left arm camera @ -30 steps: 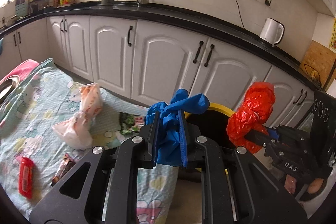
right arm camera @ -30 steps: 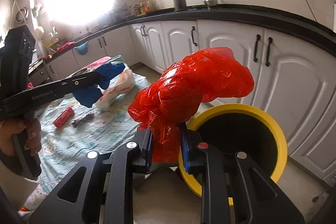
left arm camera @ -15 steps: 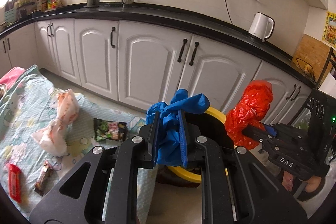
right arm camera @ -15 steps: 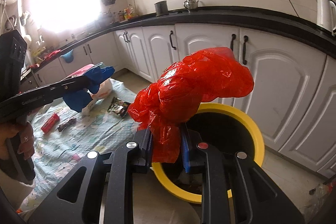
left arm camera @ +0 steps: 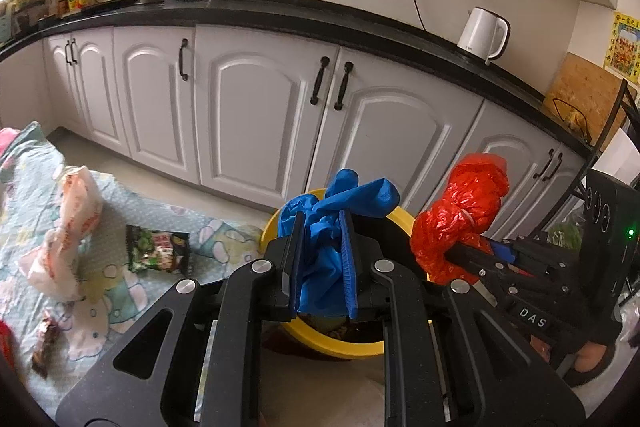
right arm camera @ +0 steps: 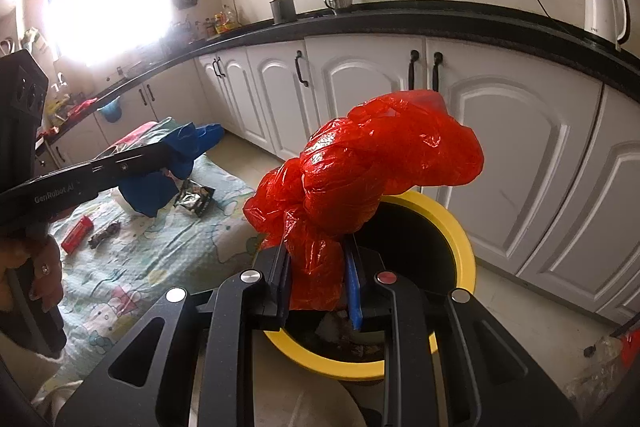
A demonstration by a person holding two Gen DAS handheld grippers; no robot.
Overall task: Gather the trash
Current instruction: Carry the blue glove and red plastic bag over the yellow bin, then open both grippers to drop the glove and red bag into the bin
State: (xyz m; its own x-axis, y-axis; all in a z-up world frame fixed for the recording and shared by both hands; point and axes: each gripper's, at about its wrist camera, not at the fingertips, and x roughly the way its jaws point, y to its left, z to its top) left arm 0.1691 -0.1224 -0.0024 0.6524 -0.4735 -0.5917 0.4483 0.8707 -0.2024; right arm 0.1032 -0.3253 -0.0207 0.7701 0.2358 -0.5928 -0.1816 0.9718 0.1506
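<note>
Yellow-rimmed round bin [left arm camera: 280,227] holds dark scraps; the left tool [left arm camera: 322,259], clamped on a crumpled blue glove [left arm camera: 332,223], has drawn over it. Right view: the right tool [right arm camera: 316,275] pinches a knotted red plastic bag [right arm camera: 360,171] above the bin, now nearer.

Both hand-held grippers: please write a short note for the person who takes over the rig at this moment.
Left hand-held gripper: shut on the blue glove, held over the yellow bin.
Right hand-held gripper: shut on the red bag, over the same bin.
Done: both pieces are picked up and brought to the bin, not yet dropped.
Left: open both over the bin, then go back to the sheet for the white bag, green wrapper, brown wrapper and red packet.
</note>
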